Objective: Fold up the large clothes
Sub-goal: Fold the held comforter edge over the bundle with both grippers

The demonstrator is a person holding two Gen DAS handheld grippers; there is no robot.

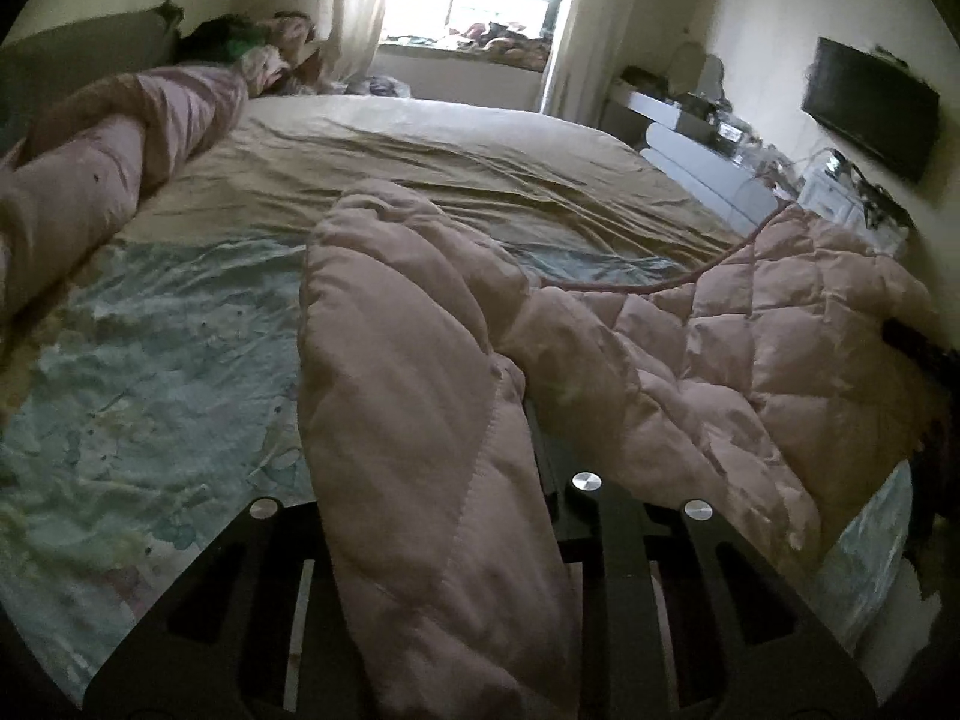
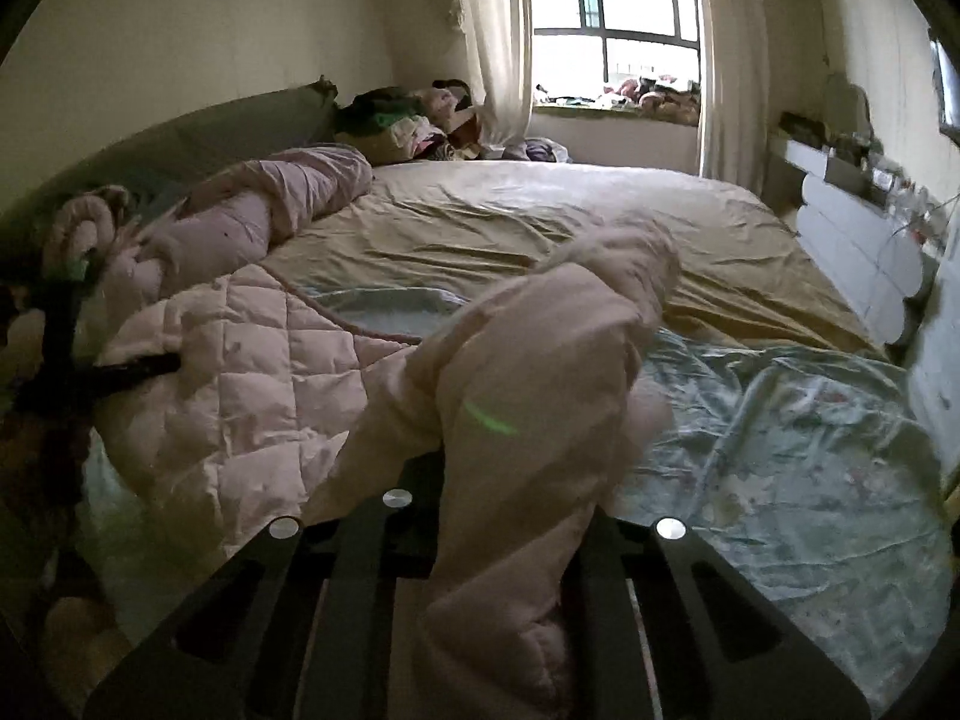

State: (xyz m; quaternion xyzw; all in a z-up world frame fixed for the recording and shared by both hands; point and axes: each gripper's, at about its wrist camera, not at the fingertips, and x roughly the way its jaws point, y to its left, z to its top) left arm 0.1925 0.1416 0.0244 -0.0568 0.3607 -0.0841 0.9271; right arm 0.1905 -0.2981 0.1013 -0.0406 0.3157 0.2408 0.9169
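Left edge of bed: rolled pink quilt [image 1: 102, 180] lying along the headboard side, apart from the work. Beside it, floral sheet [image 1: 150, 360] spread over the near half of the bed, tan sheet [image 1: 420, 162] over the far half.

Centre of left wrist view: left gripper [image 1: 480, 510] clamped narrow on a sleeve of the pink quilted jacket [image 1: 750, 348], padded fabric bunched between the jaws and draped forward over them. Jacket body spread to the right on the bed, diamond stitching up, near the bed's front edge. Far right: wall-mounted television [image 1: 870, 120] above a cluttered white cabinet [image 1: 714, 180].

Right wrist view, left to right: other gripper's dark finger seen biting the jacket's far edge; quilted body; then right gripper [image 2: 498, 540] closed tight on the other sleeve, fabric raised off the floral sheet and blurred. Window [image 2: 618, 18] and curtains behind.
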